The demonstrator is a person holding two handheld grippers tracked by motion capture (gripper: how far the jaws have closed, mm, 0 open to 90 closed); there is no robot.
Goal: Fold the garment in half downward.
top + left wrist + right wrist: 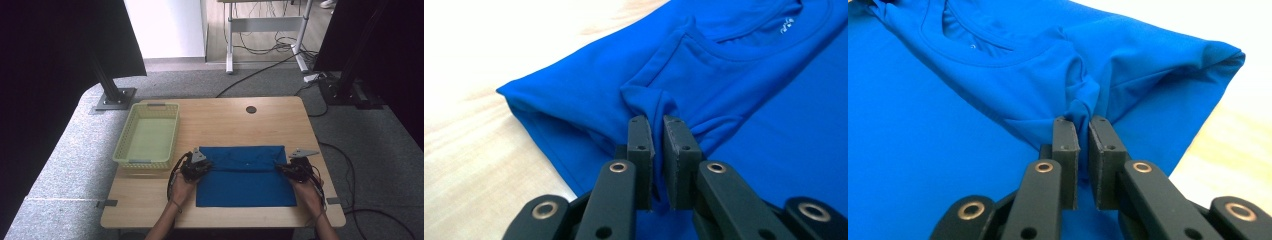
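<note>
Shirt [245,175] lies flat on the table [225,120], each side pinched by the left gripper [658,125] and right gripper [1082,125]; a basket [125,132] sits left.

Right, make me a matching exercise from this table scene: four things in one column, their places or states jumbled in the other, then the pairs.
Things:
1. blue shirt
2. green basket
3. left gripper
4. round hole

Places or states:
A. in the tabletop near the far edge
B. spread flat at the near middle of the table
C. stands on the table's left side, nothing in it
D. jaws pinching a fold of blue cloth

Pairs: 1-B, 2-C, 3-D, 4-A
</note>
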